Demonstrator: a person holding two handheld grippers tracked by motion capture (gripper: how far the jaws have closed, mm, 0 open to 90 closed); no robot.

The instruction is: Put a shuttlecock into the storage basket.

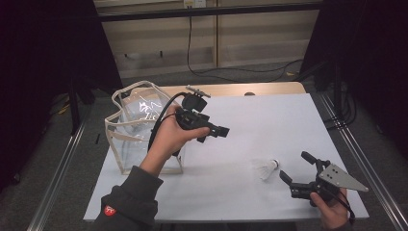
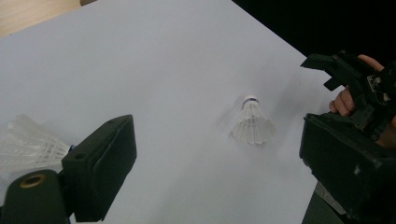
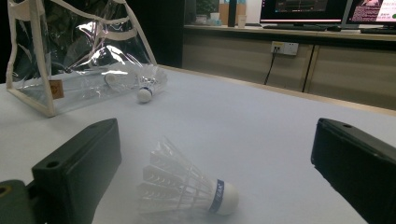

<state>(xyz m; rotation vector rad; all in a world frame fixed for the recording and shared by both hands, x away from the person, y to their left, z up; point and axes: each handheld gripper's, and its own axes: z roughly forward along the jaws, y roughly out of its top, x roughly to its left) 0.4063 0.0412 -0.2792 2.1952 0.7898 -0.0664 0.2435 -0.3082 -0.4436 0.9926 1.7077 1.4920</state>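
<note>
A white shuttlecock (image 1: 268, 169) lies on its side on the white table (image 1: 269, 125), toward 4 o'clock from the table's middle, cork pointing to about 2 o'clock in the high view. The right gripper (image 1: 297, 167) sits just beside it at 4 o'clock, jaws spread wide and empty; in the right gripper view the shuttlecock (image 3: 187, 189) rests between those jaws, touching neither. The left gripper (image 1: 212, 134) is held above the table near the middle, jaws wide, holding nothing. A second shuttlecock (image 3: 148, 84) lies beside a clear plastic bag (image 1: 137, 125) standing at 9 o'clock, by the table's left edge.
</note>
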